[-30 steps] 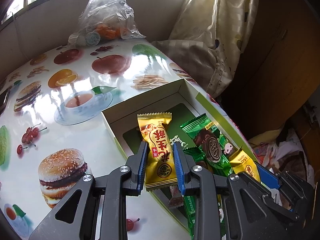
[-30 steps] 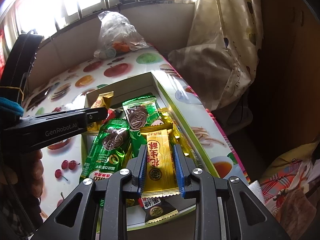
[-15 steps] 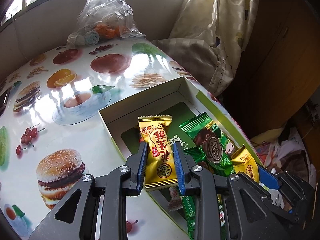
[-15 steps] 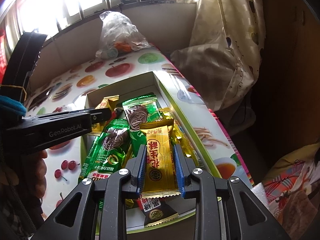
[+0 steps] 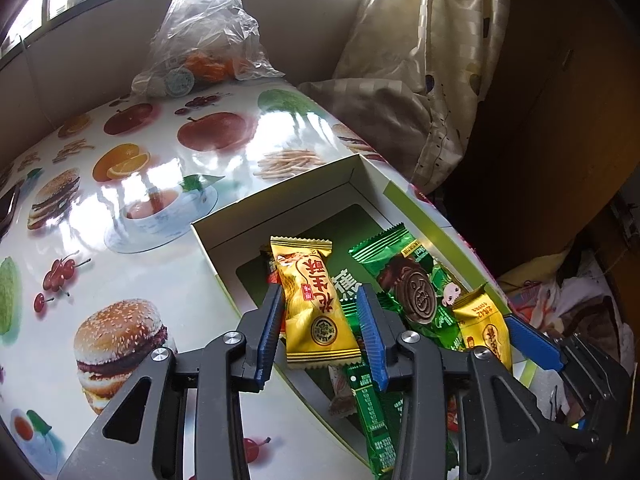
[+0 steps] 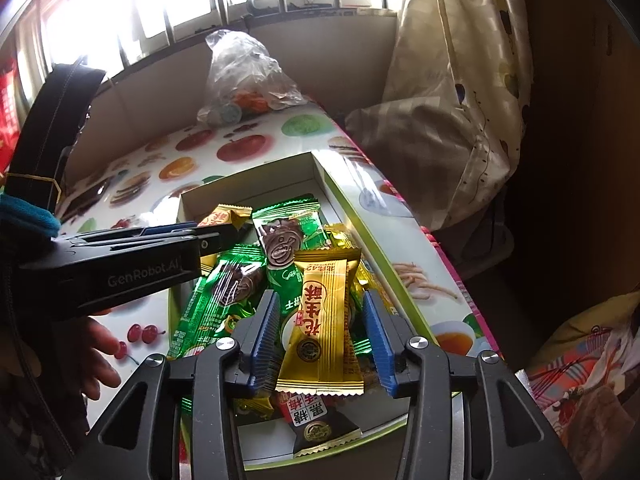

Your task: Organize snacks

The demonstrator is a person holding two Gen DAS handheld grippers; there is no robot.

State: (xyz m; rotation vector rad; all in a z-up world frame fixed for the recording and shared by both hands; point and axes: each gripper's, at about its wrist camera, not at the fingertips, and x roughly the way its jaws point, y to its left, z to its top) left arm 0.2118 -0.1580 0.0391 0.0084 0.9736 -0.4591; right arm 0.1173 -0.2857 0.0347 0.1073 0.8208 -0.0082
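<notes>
Two yellow peanut-crisp candy packets are being let go into an open cardboard box that is set along the right edge of the table. In the left wrist view, one yellow packet is seen between the pads of the left gripper; its jaws are opening, and a gap is visible on each side of the wrapper, so it is no longer pressed. In the right wrist view, a second yellow packet is framed the same way by the right gripper, whose jaws are also opening and stand clear of it. Each packet's long axis runs straight away from its gripper, in line with the fingers, so a withdrawal would best be made backwards along that axis. The first packet lies nearer the box's far end, the second at its near end, on top of green biscuit wrappers. A dark plum-candy packet is partly covered by the second packet. What lies beneath the heap cannot be made out, and whether either packet rests fully settled cannot be told.
</notes>
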